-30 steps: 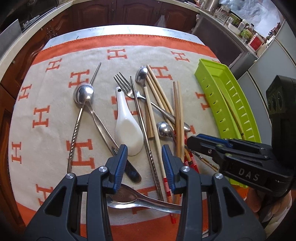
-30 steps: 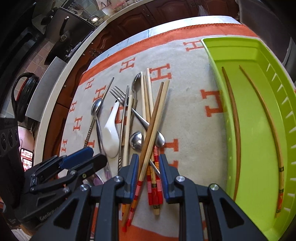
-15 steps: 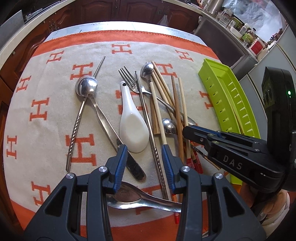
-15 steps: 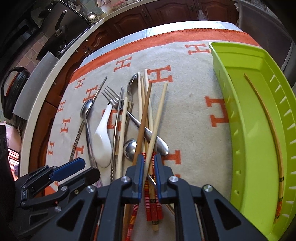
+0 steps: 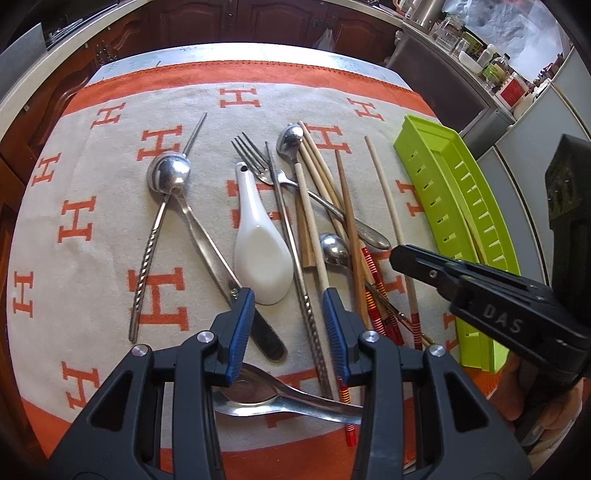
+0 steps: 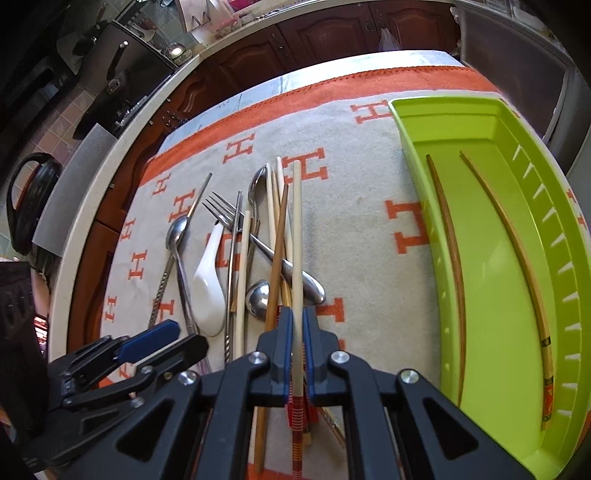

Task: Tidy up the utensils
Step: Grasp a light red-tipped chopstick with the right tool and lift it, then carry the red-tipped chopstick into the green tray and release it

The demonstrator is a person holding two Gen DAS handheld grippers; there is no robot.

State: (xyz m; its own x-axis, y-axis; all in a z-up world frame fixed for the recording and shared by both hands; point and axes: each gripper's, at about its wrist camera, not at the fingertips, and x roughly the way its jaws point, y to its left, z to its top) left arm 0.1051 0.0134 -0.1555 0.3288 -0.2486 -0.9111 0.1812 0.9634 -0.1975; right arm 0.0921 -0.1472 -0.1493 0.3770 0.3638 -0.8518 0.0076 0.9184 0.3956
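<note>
Utensils lie in a heap on an orange and cream cloth: a white ceramic spoon [image 5: 260,251], a fork [image 5: 258,162], several metal spoons and several chopsticks. My right gripper [image 6: 297,321] is shut on a pale chopstick [image 6: 296,236] with a red striped end; it holds the stick lifted above the heap. In the left wrist view the same gripper [image 5: 402,254] and chopstick [image 5: 388,206] show right of the heap. My left gripper [image 5: 288,302] is open and empty, low over a twisted metal chopstick [image 5: 295,266] and a metal spoon [image 5: 280,400]. The green tray [image 6: 491,266] holds two brown chopsticks [image 6: 448,236].
The green tray's slotted side wall [image 5: 443,206] stands at the right edge of the cloth. Dark wooden cabinets [image 5: 236,18] and a counter [image 6: 122,147] run behind the table. A black kettle [image 6: 29,199] stands at the far left. Bottles [image 5: 495,70] stand at the back right.
My right gripper closed on the pale chopstick and lifted it off the heap, swinging it toward the tray side. My left gripper stayed open and shifted only slightly.
</note>
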